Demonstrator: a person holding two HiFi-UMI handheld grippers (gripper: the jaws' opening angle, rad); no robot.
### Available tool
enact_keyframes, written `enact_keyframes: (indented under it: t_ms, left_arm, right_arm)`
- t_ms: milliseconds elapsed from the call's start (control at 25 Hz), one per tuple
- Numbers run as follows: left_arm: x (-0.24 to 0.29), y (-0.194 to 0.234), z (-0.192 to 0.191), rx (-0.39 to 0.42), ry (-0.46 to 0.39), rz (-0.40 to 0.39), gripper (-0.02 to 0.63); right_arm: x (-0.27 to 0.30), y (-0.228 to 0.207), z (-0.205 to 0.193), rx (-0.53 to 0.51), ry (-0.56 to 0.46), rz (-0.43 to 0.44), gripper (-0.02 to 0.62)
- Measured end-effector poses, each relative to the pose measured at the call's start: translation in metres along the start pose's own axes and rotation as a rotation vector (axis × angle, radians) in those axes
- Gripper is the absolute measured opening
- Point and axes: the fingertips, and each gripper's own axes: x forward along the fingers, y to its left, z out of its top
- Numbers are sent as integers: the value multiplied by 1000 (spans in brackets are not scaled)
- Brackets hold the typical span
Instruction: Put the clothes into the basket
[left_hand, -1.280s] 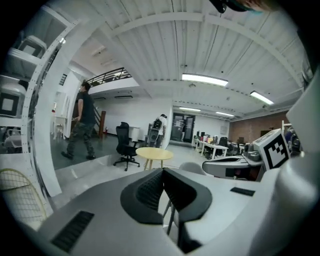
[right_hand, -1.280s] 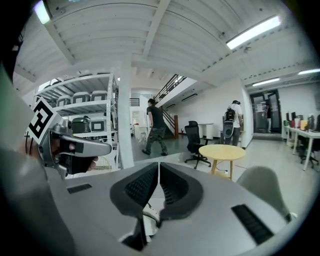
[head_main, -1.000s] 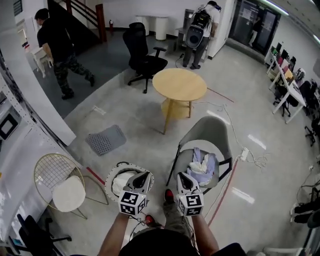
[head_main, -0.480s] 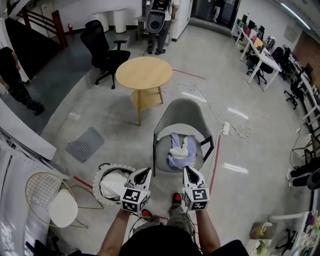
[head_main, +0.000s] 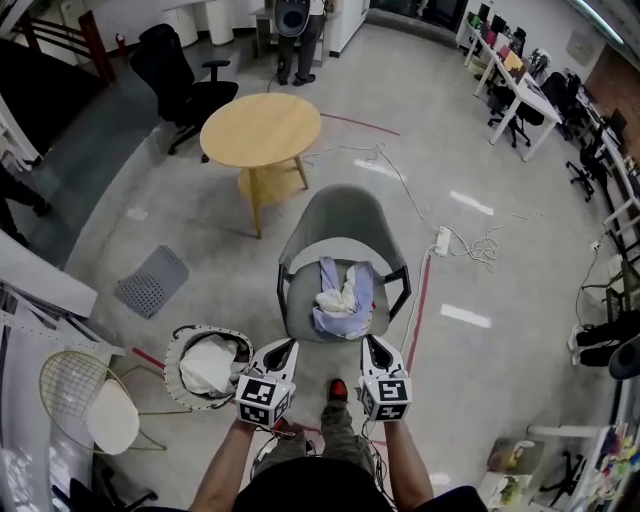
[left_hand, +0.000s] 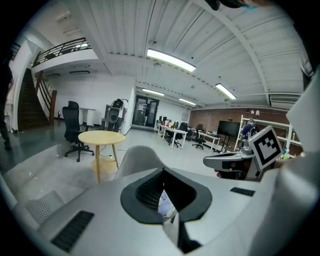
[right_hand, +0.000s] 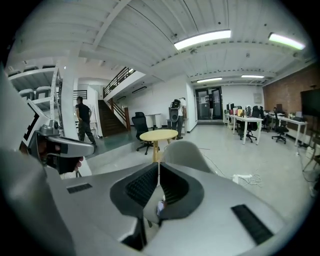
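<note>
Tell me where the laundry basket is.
Head view, lower left: the basket stands on the floor left of the grey chair, just beyond the left gripper.

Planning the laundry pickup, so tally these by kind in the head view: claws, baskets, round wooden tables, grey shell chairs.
Claws: 2 (left claw, right claw)
Basket: 1
Round wooden table: 1
Grey shell chair: 1
Total: 5
</note>
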Motion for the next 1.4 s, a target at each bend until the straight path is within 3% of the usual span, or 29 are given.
enact_keyframes:
  t_ms: [560,1400]
  left_arm:
    - [118,7,-60,-72,130,51,6]
    - [185,58,-179,-234,262,164,6]
  right_arm:
    - [101,-77,-77,9,167,89,37]
    - [208,-80,-203,-74,344,309,38]
